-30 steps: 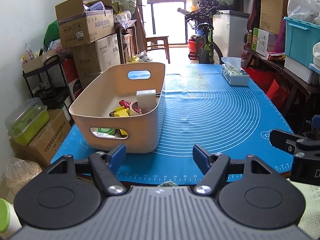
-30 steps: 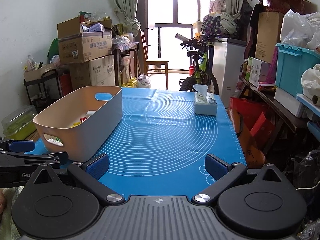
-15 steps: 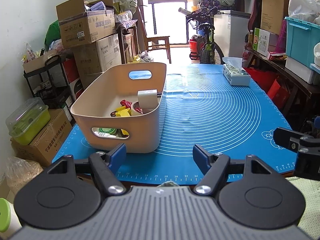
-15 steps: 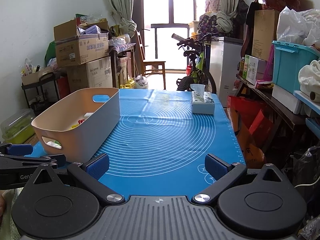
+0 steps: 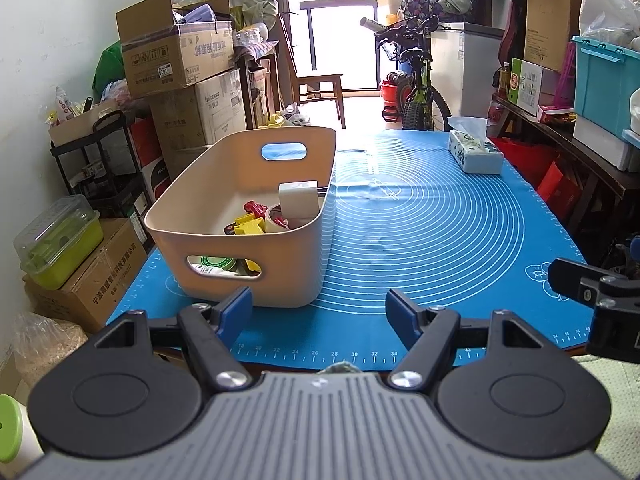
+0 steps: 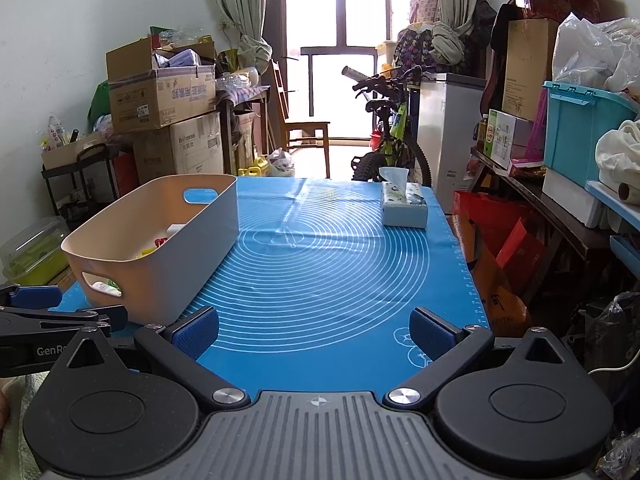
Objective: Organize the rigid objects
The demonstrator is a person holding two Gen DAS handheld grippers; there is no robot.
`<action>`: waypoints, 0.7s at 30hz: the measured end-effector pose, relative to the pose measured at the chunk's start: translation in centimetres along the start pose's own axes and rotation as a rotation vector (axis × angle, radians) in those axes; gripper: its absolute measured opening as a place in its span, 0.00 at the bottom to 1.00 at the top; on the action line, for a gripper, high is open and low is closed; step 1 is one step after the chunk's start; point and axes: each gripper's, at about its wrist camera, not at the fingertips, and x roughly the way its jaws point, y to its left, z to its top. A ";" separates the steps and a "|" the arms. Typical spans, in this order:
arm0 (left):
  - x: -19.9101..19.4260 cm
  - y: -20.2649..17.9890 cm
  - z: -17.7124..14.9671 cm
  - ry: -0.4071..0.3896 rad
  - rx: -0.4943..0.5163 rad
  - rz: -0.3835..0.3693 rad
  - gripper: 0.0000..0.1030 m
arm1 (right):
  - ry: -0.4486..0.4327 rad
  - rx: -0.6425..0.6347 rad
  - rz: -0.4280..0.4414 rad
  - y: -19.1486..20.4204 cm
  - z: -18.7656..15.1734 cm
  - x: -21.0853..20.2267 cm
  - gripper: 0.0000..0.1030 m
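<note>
basket (image 5: 240,240) left on mat (image 5: 420,240) — tissue box (image 5: 476,156) far right

The left claw (image 5: 319,306) points forward and slightly downward, its blue pads spread wide with nothing between them. The right claw (image 6: 314,328) sits alongside, angled likewise, jaws wide apart and empty.

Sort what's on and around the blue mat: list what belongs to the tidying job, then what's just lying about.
Job:
beige plastic bin with handle cut-outs
white cube-shaped block, small yellow and red pieces inside it

Lying about:
patterned tissue box
stacked cardboard boxes
bicycle
turquoise storage crate
</note>
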 end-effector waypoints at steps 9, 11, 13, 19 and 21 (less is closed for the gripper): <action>-0.1 0.1 -0.1 0.001 0.000 -0.001 0.72 | 0.001 -0.002 0.000 -0.1 0.0 0.0 0.98; -0.1 0.1 -0.1 0.001 0.000 -0.001 0.72 | 0.001 -0.001 -0.001 -0.1 0.0 0.0 0.98; -0.1 0.1 -0.1 0.001 0.000 -0.001 0.72 | 0.001 -0.002 -0.001 -0.1 0.0 0.0 0.98; -0.1 0.1 -0.1 0.000 0.000 -0.001 0.72 | 0.001 -0.002 -0.001 -0.1 0.0 0.0 0.98; -0.1 0.0 -0.1 -0.001 -0.001 0.000 0.72 | 0.001 -0.002 -0.001 -0.1 0.0 0.0 0.98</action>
